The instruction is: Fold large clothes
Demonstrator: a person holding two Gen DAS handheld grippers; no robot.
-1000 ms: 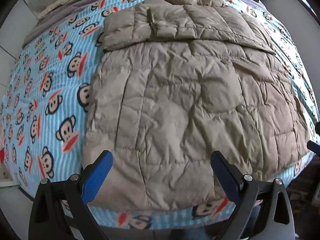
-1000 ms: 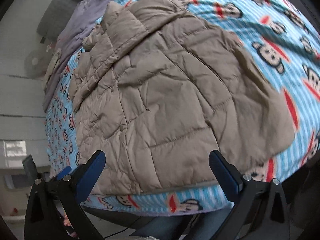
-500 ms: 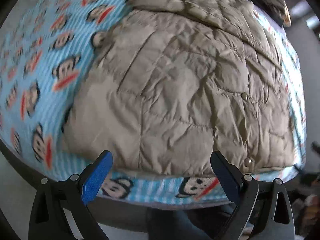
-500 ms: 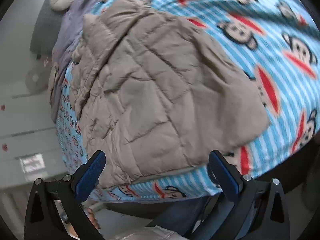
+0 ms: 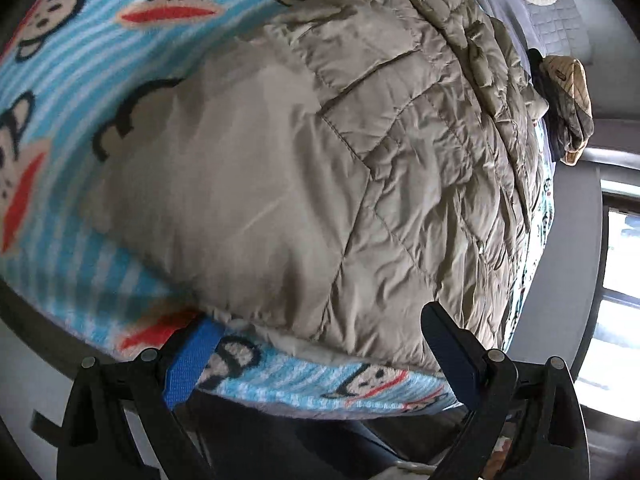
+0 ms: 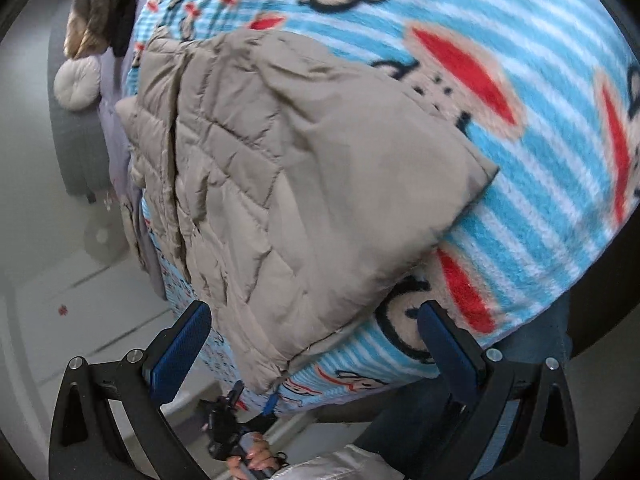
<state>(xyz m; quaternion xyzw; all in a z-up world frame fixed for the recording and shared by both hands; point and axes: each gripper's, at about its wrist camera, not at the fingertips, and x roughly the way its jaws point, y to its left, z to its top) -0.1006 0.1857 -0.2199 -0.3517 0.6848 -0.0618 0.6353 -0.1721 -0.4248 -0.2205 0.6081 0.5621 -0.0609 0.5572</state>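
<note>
Puffer jacket [image 5: 320,184] lying on monkey-print blanket [image 5: 80,60], hem filling lower frame. Left gripper [image 5: 320,356] and right gripper [image 6: 316,344] hovering spread, empty. Risk: slick padded hem slipping from fingers.

My left wrist view looks close over the near hem corner of the jacket [image 5: 320,168], my right wrist view faces its opposite hem corner; both share jacket and monkey blanket [image 6: 500,60].

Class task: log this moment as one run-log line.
left claw open | right claw open | puffer jacket flat on monkey blanket | hem ungrasped
</note>
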